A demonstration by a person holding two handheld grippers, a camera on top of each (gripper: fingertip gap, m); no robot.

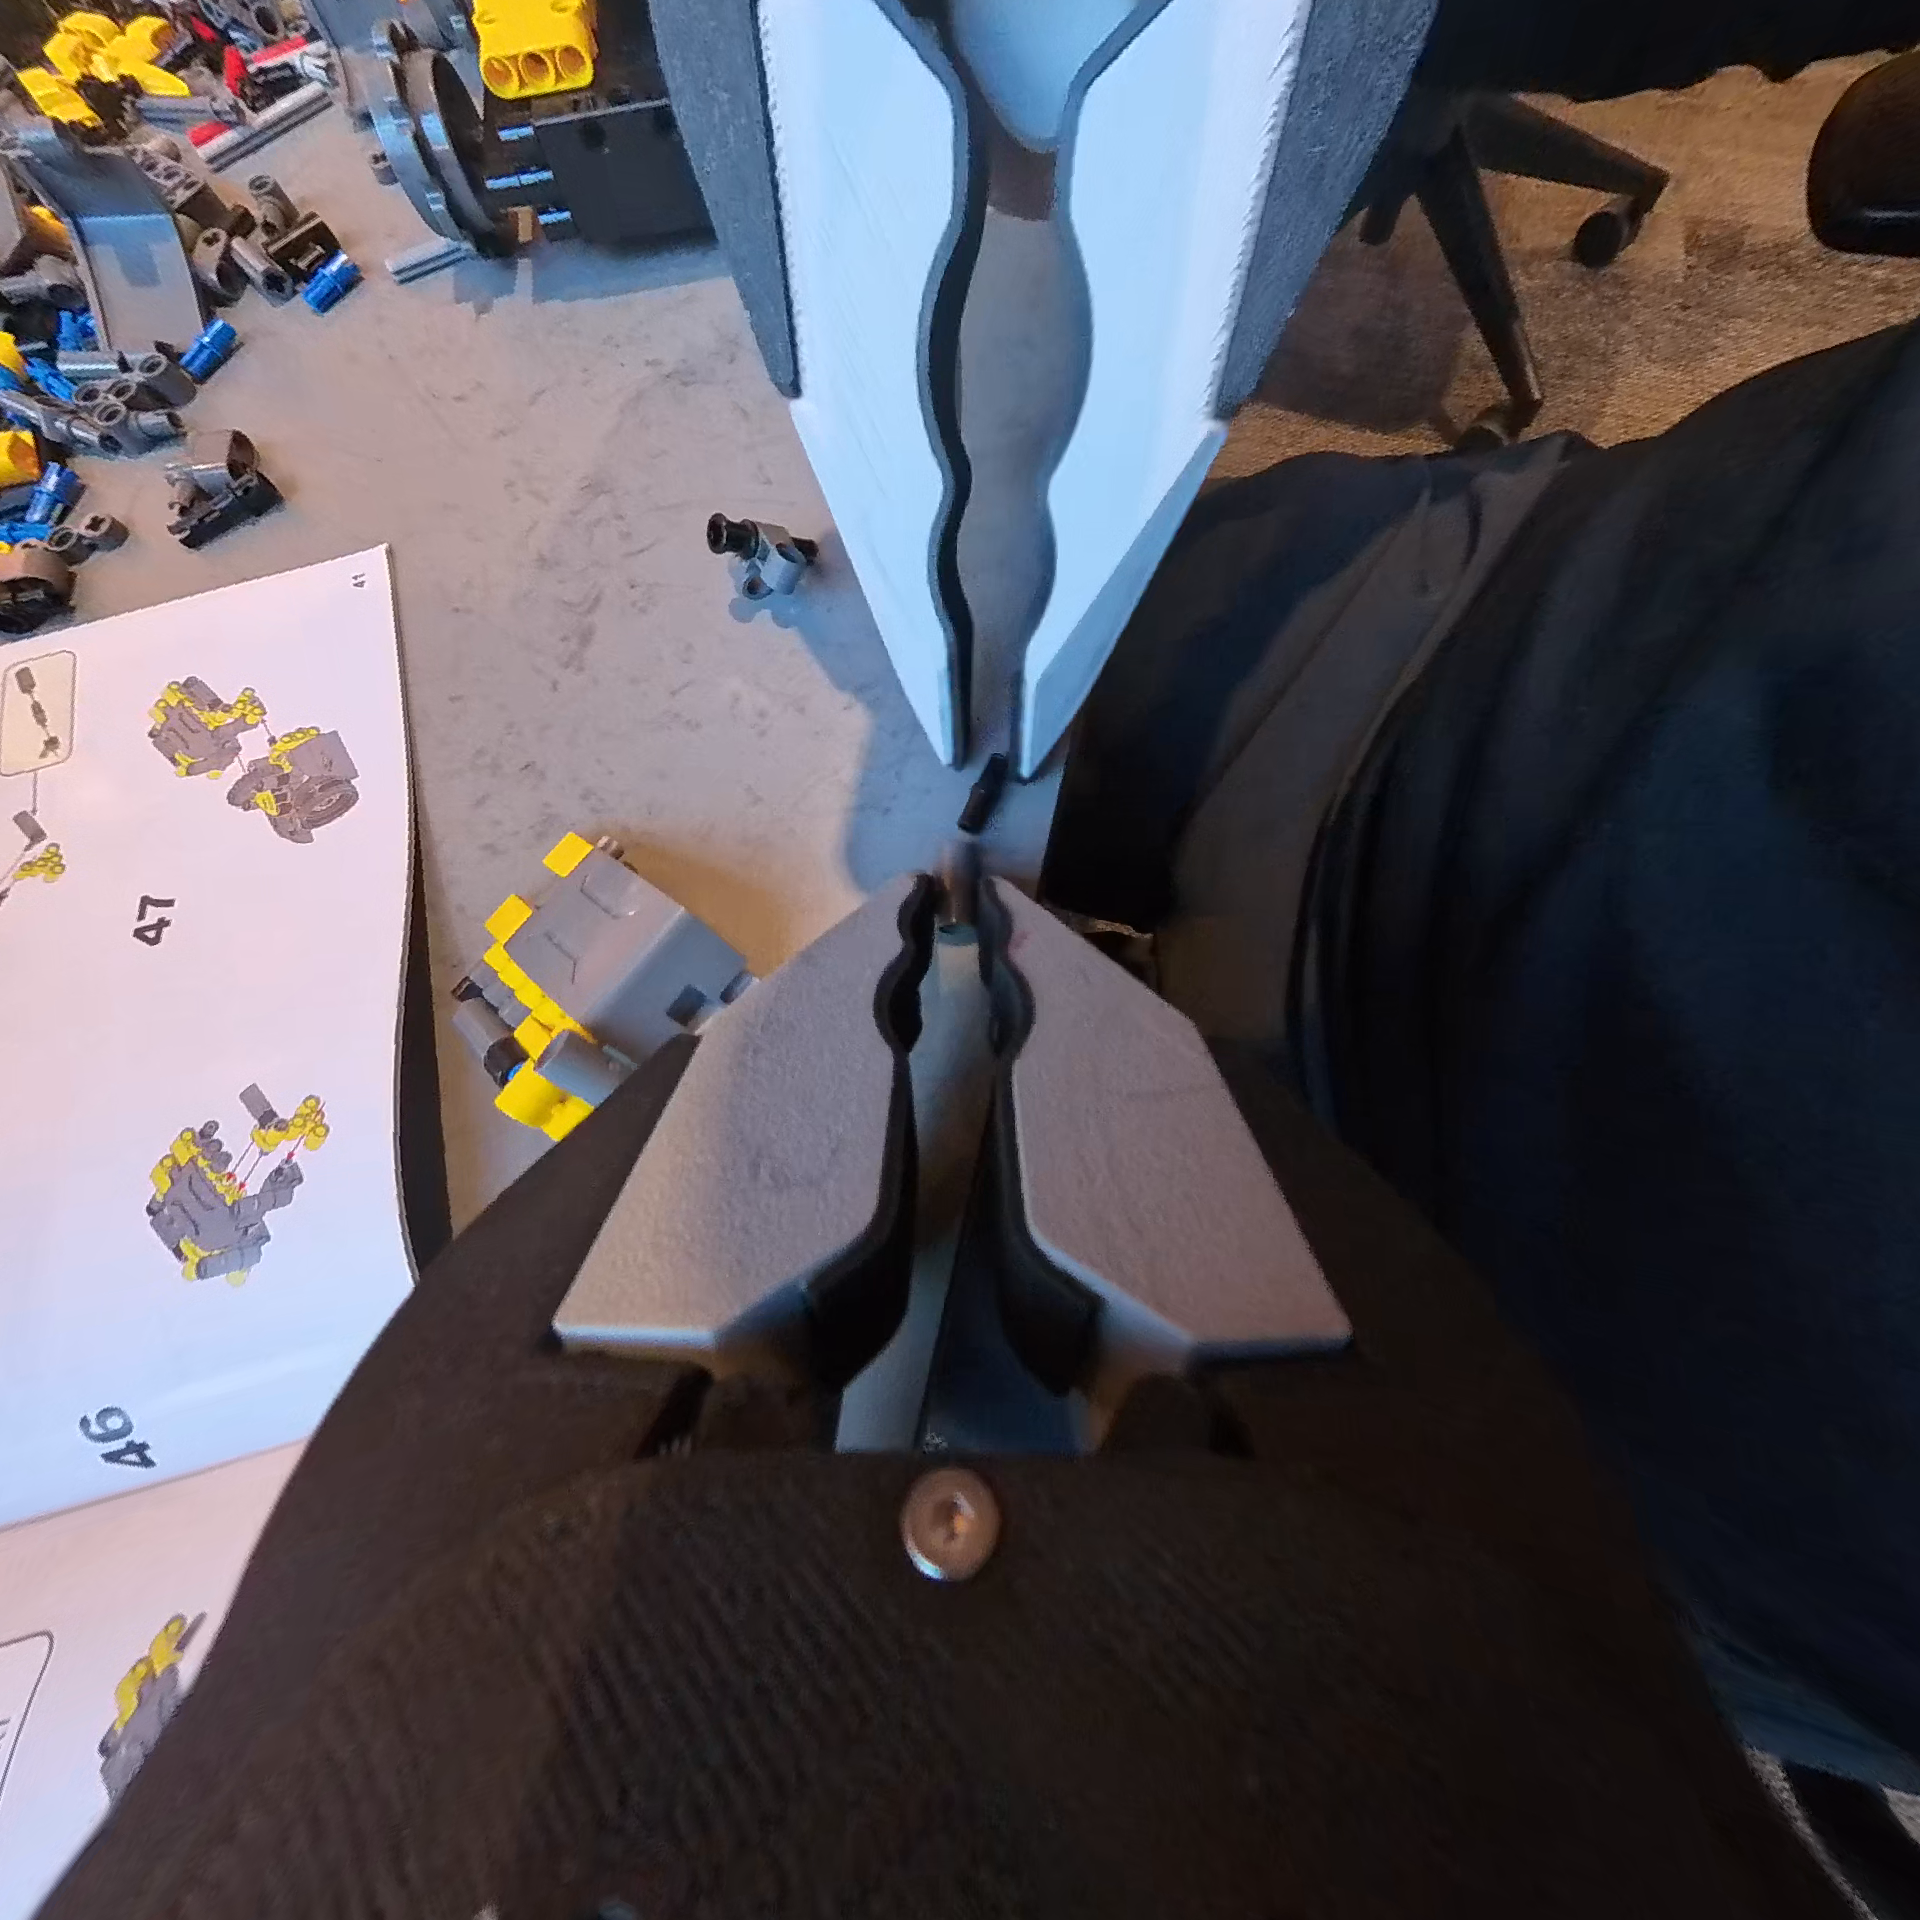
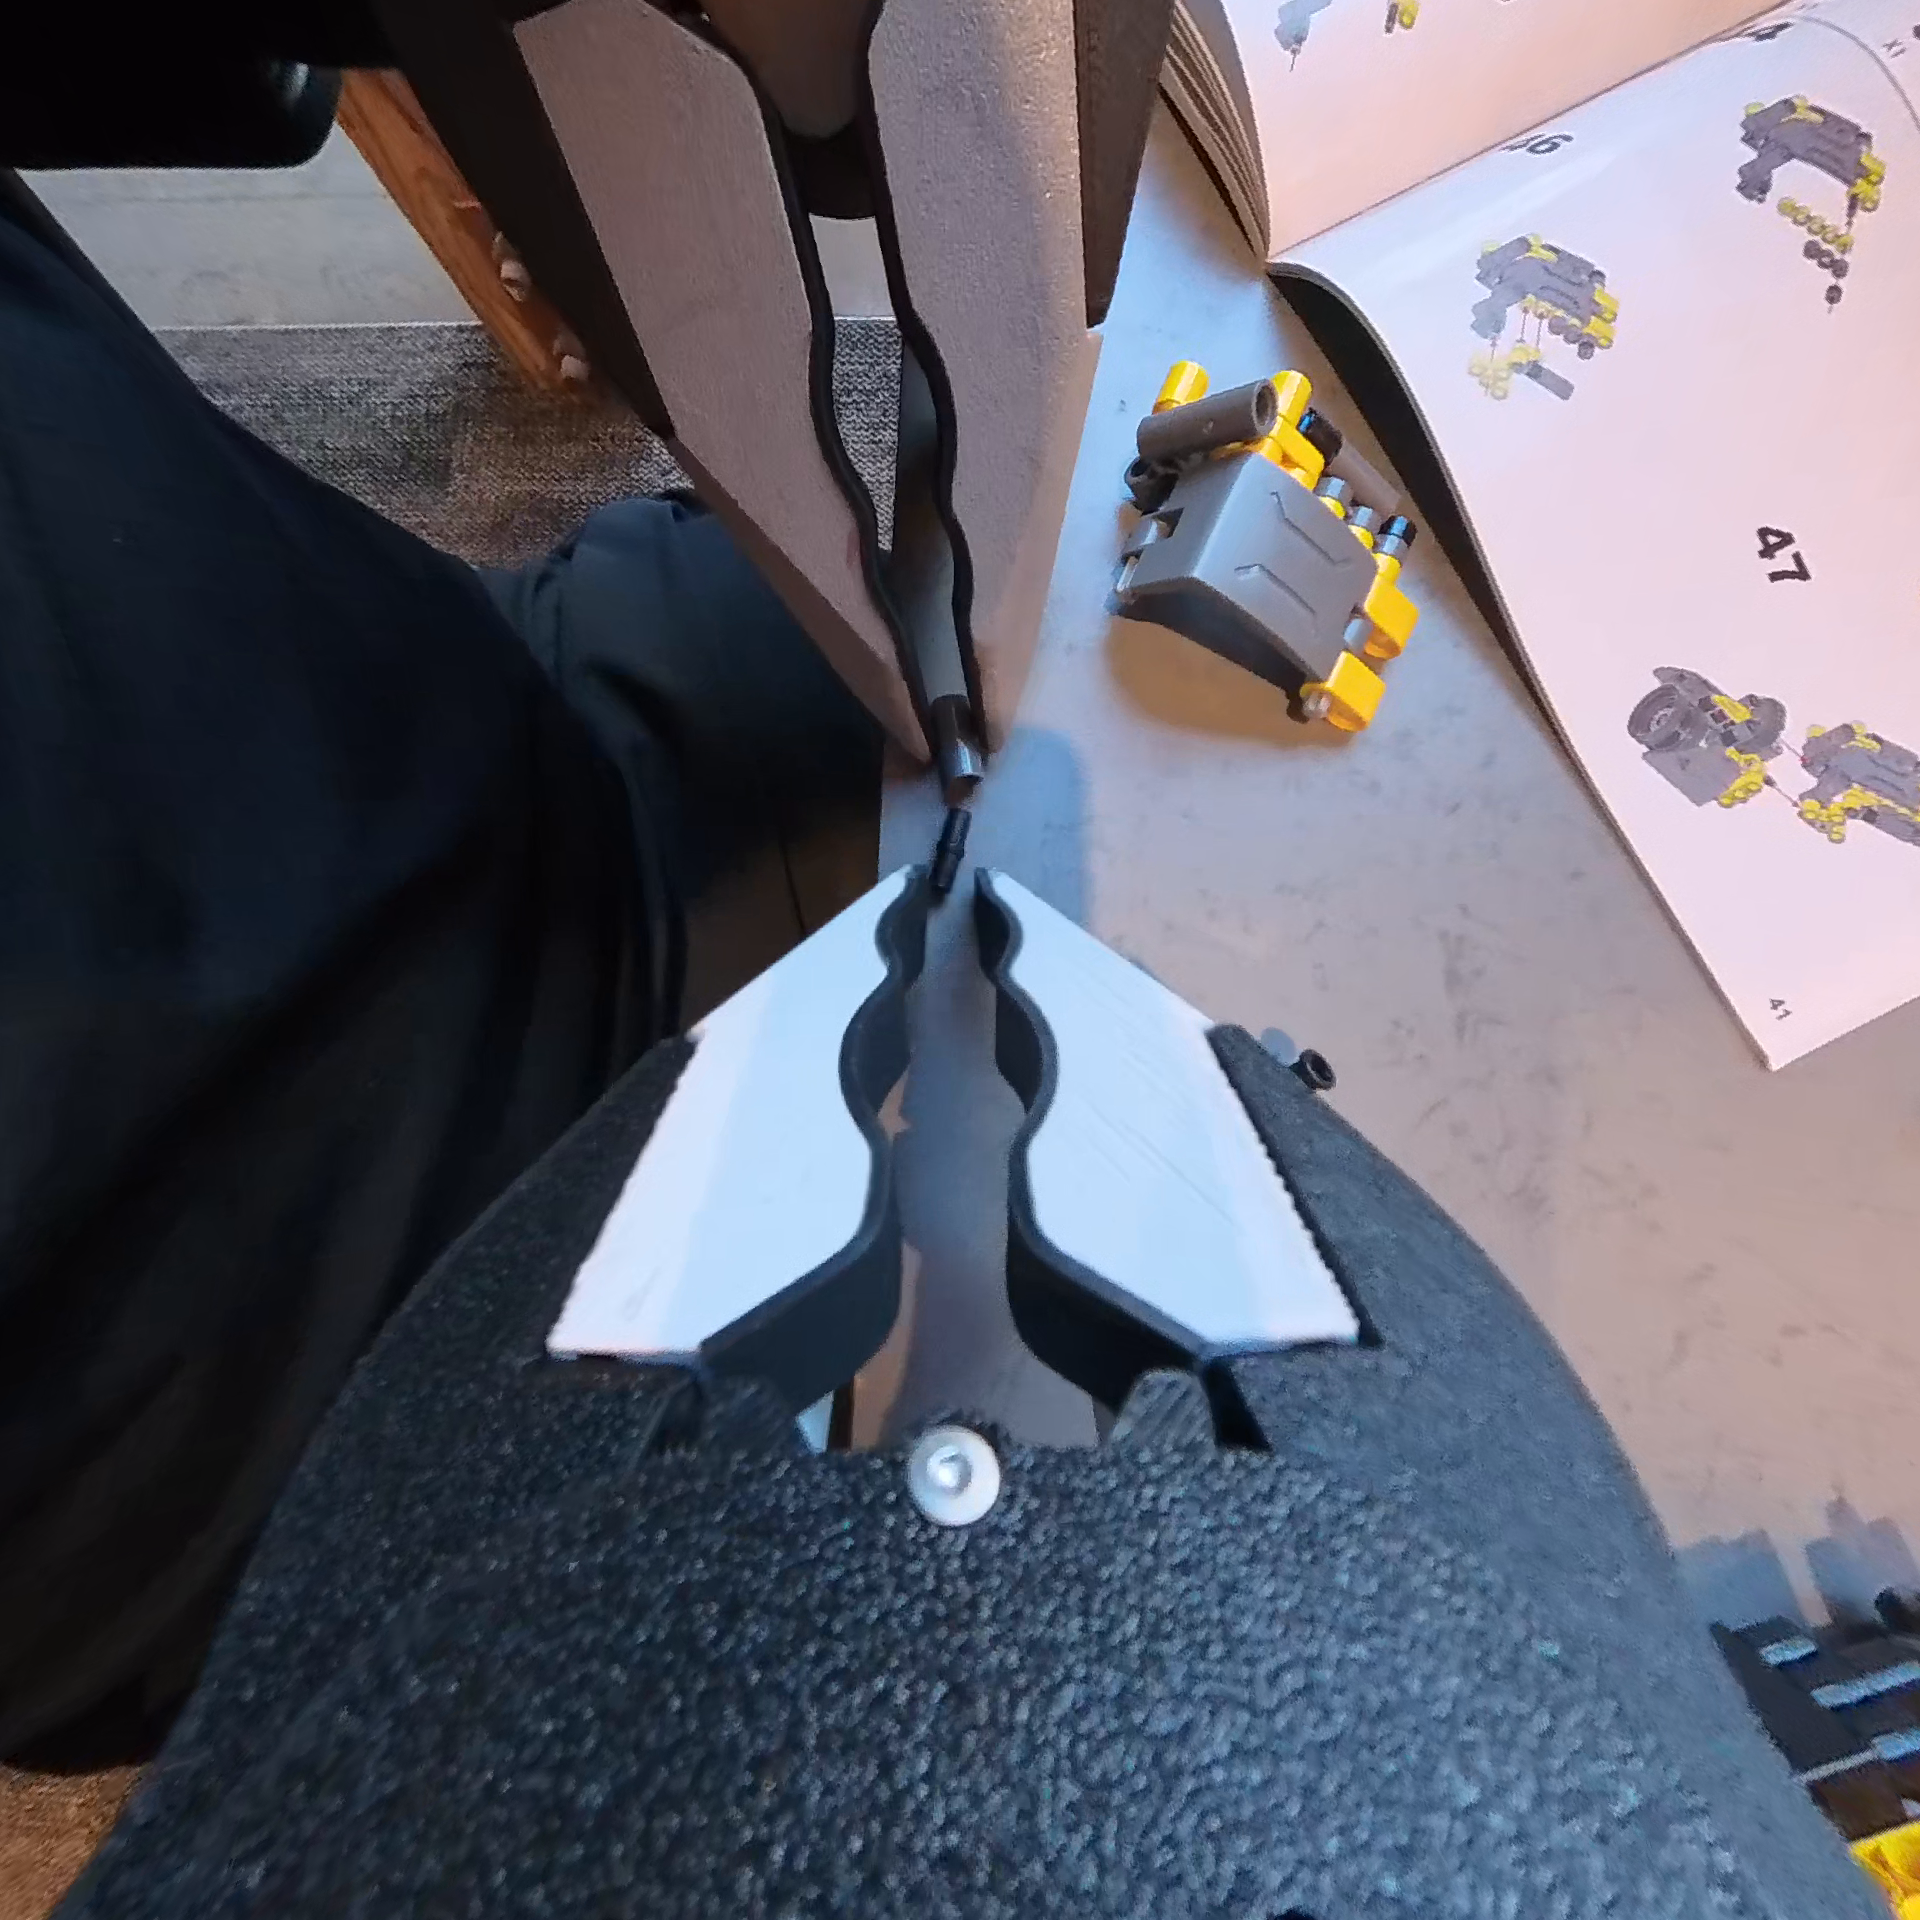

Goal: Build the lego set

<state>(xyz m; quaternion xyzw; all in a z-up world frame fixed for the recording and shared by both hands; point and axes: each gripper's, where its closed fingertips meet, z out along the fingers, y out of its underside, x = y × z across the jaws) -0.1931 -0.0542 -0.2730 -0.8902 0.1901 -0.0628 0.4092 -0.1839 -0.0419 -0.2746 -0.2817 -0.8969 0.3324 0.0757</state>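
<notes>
My left gripper [image 1: 958, 883], with grey fingers, is shut on a small dark grey tube piece [image 1: 956, 878] that sticks out past its tips. My right gripper [image 2: 951, 878], with white fingers, is shut on a thin black pin [image 2: 951, 850]. The two grippers face each other tip to tip over the near edge of the grey table [image 1: 582, 623]. The pin [image 1: 983, 795] points at the open end of the tube [image 2: 958, 753], with a very small gap between them. The right gripper [image 1: 992, 771] comes in from above in the left wrist view. The left gripper [image 2: 954, 740] does the same in the right wrist view.
A grey and yellow brick assembly [image 1: 592, 997] [image 2: 1268, 551] lies beside an open instruction booklet [image 1: 208, 987] [image 2: 1662, 520]. A small grey and black connector [image 1: 764, 556] lies alone. Several loose parts [image 1: 104, 312] are piled at the far left. A person's dark clothing [image 1: 1558, 935] and a chair base [image 1: 1507, 208] lie beyond the table edge. My two grippers' fingertips are within a few centimetres of each other.
</notes>
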